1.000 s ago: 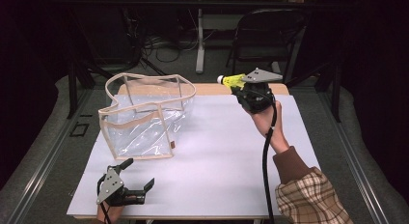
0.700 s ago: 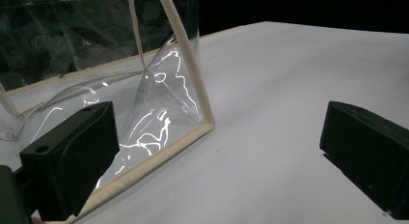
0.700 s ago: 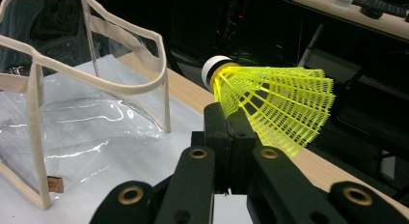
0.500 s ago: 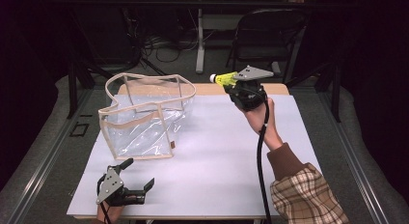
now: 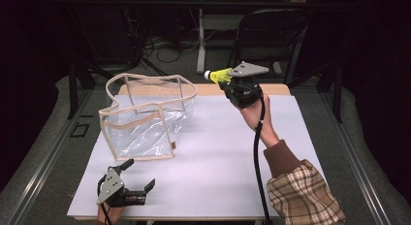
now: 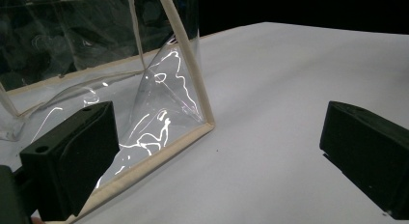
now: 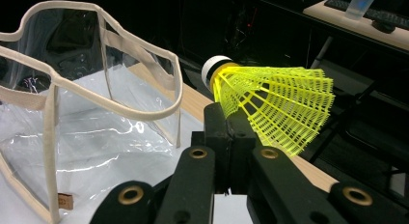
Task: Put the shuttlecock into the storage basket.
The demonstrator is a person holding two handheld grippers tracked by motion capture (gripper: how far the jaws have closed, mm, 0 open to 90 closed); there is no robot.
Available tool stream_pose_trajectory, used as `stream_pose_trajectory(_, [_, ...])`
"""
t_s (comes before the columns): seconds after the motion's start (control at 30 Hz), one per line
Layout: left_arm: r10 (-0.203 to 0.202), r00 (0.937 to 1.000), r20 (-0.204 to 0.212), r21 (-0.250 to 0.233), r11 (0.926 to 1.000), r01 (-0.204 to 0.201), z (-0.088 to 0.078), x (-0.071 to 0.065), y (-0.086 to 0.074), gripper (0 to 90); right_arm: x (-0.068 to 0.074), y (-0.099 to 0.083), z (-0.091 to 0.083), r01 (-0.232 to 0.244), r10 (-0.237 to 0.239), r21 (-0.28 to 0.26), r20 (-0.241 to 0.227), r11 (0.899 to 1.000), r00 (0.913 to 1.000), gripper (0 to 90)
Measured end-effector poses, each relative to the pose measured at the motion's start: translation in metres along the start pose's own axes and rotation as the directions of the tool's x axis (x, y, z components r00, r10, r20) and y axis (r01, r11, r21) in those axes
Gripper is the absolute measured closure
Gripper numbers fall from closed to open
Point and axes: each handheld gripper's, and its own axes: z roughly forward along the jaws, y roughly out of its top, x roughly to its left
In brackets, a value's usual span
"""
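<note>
A yellow shuttlecock (image 5: 219,75) (image 7: 270,101) with a white cork tip is pinched in my right gripper (image 5: 231,82), which is shut on it and held up over the table's far side, right of the bag. The clear plastic bag (image 5: 145,116) (image 7: 87,118) with beige trim stands open-topped at the left of the white table (image 5: 228,162). My left gripper (image 5: 140,179) rests open at the near left edge, jaws spread wide and pointing right. In the left gripper view the bag's lower corner (image 6: 193,122) lies just ahead of the left jaw.
A wooden strip (image 5: 276,90) runs along the table's far edge. Beyond it stand a dark chair (image 5: 271,36) and floor cables (image 5: 160,45). A desk with a keyboard and a bottle (image 7: 361,4) sits far behind in the right gripper view.
My right gripper has carried the shuttlecock leftward and slightly nearer the bag's opening. The left gripper has stayed where it was.
</note>
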Motion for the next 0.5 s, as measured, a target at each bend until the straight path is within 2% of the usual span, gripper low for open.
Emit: stream_pose_trajectory(0.5, [-0.001, 1.0, -0.001, -0.003, 1.0, 0.001, -0.0001, -0.0002, 0.0002, 0.2, 0.0057, 0.009, 0.0038, 0.017, -0.017, -0.005, -0.015, 1.0, 0.9997, 90.0])
